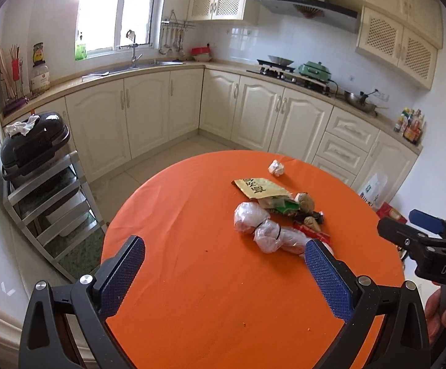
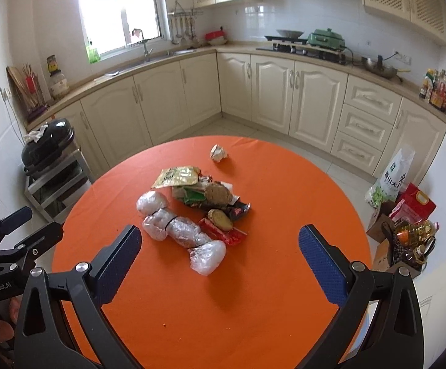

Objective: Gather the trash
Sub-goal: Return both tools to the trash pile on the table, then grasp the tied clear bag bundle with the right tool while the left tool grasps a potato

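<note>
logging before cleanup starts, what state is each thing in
left claw: open, empty
right claw: open, empty
paper ball: crumpled, lying apart from the pile
yellow packet: torn open, flat
plastic wraps: bunched, banded
cabinets: closed
table: a few crumbs

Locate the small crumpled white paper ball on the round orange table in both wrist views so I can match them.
Left wrist view: the small crumpled white paper ball sits right of centre, alone near the round orange table's far edge.
Right wrist view: the ball sits just left of centre, again at the far edge.
Shared landmark: the yellow snack wrapper, nearer the camera than the ball in both views.
</note>
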Demonstrator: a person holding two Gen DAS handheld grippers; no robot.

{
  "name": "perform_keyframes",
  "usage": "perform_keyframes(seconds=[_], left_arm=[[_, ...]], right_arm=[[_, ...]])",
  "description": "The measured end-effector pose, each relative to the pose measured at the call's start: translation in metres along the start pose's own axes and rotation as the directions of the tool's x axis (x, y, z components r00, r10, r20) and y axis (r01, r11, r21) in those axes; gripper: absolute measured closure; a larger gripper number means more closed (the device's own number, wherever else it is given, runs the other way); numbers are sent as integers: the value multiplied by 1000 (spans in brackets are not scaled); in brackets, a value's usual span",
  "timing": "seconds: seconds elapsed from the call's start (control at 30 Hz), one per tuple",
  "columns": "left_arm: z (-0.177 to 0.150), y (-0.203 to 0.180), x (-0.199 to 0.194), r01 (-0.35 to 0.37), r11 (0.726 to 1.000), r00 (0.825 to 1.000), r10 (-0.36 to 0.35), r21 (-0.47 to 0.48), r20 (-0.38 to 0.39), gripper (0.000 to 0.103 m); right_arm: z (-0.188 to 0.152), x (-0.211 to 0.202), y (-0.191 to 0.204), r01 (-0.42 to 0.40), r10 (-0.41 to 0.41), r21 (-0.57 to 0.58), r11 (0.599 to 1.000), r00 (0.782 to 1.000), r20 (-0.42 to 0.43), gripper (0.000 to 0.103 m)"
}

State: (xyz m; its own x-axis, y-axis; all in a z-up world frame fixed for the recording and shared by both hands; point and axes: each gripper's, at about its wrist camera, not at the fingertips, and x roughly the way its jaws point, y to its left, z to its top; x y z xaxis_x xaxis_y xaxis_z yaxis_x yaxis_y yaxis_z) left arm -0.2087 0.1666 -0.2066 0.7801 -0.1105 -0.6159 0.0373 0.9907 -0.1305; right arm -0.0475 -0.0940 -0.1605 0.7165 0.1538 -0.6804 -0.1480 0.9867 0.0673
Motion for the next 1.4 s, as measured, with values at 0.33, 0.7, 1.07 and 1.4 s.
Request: perform_keyframes(seconds=[0.33,0.7,1.07,1.4], left_arm=[[70,-2,72,13,1000,995,-13,1,-99,1],[95,0,101,-14,1000,988,15,11,-155,1],[102,31,111,-80,997,985,77,-10,-155,1],[93,58,109,-121,992,981,112,-47,-161,1]], right_arm=[[-16,78,-20,0,6,41,999,989,-149,3],[-40,126,-14,-155,166,62,986,947,-276,18],[-29,139,20,-282,253,-66,957,925,-284,24],[-12,165,34,-329,250,-242,913,919,-305,24]])
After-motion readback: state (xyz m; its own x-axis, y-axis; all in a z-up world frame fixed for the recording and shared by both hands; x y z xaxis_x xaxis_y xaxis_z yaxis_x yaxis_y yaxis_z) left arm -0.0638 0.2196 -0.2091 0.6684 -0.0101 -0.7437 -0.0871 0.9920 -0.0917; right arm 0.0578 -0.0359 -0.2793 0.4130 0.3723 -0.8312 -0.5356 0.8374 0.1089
